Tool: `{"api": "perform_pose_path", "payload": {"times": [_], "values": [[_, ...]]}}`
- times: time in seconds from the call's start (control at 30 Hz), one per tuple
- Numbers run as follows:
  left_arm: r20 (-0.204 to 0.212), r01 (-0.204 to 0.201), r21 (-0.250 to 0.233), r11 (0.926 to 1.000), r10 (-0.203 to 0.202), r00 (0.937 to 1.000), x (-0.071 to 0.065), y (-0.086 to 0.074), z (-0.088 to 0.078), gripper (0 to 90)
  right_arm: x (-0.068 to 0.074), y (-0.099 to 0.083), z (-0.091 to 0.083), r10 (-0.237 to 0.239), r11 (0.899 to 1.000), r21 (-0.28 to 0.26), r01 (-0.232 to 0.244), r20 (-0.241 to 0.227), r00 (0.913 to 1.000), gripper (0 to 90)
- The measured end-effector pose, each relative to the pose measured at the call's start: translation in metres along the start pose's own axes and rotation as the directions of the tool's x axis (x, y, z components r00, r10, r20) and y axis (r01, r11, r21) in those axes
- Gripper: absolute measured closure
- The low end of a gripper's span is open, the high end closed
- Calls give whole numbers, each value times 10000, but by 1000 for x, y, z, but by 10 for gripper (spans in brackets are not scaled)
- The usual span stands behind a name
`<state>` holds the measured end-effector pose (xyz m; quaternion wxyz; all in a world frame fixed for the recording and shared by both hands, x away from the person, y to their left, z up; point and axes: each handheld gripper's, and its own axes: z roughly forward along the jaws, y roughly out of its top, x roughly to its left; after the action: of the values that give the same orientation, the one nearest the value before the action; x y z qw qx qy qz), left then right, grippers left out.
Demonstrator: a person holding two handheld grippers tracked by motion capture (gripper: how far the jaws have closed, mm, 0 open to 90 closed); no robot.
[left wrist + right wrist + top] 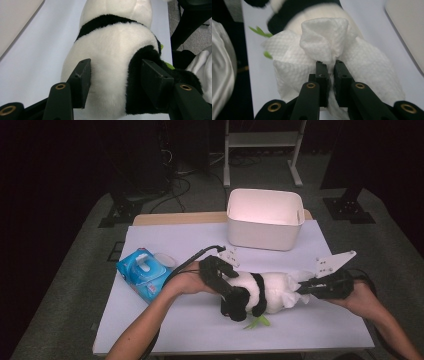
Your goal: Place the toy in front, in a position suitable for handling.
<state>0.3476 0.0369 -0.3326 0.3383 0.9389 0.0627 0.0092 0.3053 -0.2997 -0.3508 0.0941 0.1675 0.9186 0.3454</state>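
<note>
A black-and-white panda plush (272, 292) lies on its side on the white table cover, a green leaf (257, 321) sticking out under it. My left gripper (234, 295) comes from the left and holds the plush's left end. In the left gripper view the two pads (82, 75) press into the panda's (112, 45) fur from either side. My right gripper (301, 289) reaches in from the right, shut on a crumpled white wipe (295, 287) that lies against the plush's right end. In the right gripper view the jaws (331, 63) pinch the wipe (324, 37) in front of the panda (322, 10).
A white plastic bin (265, 217) stands open at the back of the table. A blue pack of wipes (142, 272) with its lid up lies at the left. The table cover (175, 320) ends near the bottom edge; a metal frame stands on the floor behind.
</note>
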Motion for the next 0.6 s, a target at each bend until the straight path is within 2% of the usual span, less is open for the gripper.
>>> {"api": "perform_pose_path", "payload": {"times": [0.03, 0.07, 0.17, 0.33, 0.43, 0.6], "values": [[17, 20, 1, 10000, -20, 10000, 1, 0, 0, 425, -1, -4, 0, 99, 9999, 62, -99, 37, 9999, 826], [27, 18, 4, 10000, -18, 10000, 1, 0, 0, 425, -4, -11, -1, 420, 9991, -92, -421, -77, 9991, 825], [9, -17, 40, 10000, 17, 10000, 0, 1, 0, 425, -4, -11, 0, 402, 9989, -233, -406, -162, 9991, 825], [58, -74, -20, 10000, 74, 10000, -2, 1, 1, 425, 2, 9, 3, -142, 9985, -541, 116, -484, 9987, 825], [28, -160, 11, 9999, 160, 9999, -4, 2, 2, 424, 8, 27, 10, -597, 9974, -434, 570, -634, 9962, 824], [41, -258, -29, 9997, 258, 9997, -8, 2, 3, 423, 11, 49, 23, -1069, 9937, -430, 1033, -927, 9899, 825]]}}
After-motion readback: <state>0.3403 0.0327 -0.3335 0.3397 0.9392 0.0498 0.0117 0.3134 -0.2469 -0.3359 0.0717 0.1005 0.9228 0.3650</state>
